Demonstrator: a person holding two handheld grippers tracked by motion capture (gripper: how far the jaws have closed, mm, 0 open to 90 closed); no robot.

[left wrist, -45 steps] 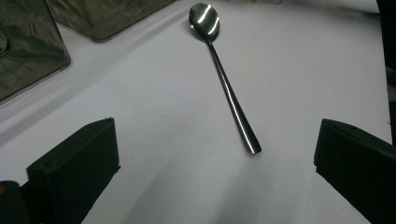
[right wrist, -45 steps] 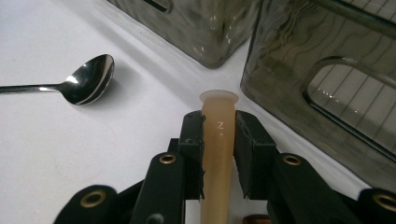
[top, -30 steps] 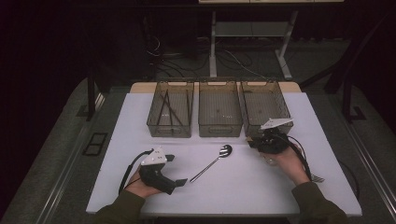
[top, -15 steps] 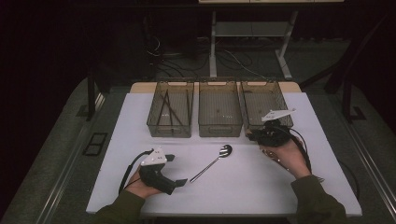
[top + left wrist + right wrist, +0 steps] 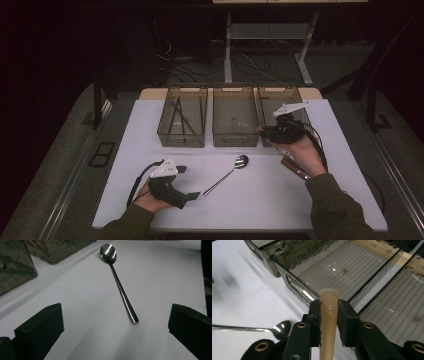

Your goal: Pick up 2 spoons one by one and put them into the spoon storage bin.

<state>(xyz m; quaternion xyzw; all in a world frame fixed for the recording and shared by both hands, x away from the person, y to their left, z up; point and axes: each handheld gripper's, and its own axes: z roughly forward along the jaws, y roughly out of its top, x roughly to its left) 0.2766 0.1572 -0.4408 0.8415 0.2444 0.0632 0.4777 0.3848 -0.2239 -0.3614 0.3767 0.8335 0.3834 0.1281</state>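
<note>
A steel spoon (image 5: 227, 172) lies slantwise on the white table (image 5: 250, 210), bowl toward the bins. My left gripper (image 5: 187, 182) rests on the table to its left and is open. In the left gripper view the black pads (image 5: 42, 327) stand wide apart, with the spoon (image 5: 120, 287) ahead of them and untouched. My right gripper (image 5: 265, 131) hangs above the table at the front corner of the right bin (image 5: 277, 92). In the right gripper view it (image 5: 329, 312) is shut on a tan utensil handle (image 5: 329, 297) that points toward the bins.
Three clear bins stand in a row at the back: the left bin (image 5: 181, 144) holds thin dark utensils, the middle bin (image 5: 235, 141) looks bare. A brown strip (image 5: 295, 169) shows under the right hand; I cannot tell whether it belongs to the held utensil.
The right hand has risen and moved away from me toward the right bin, the tan handle still in its jaws. The left hand and the spoon have stayed put.
</note>
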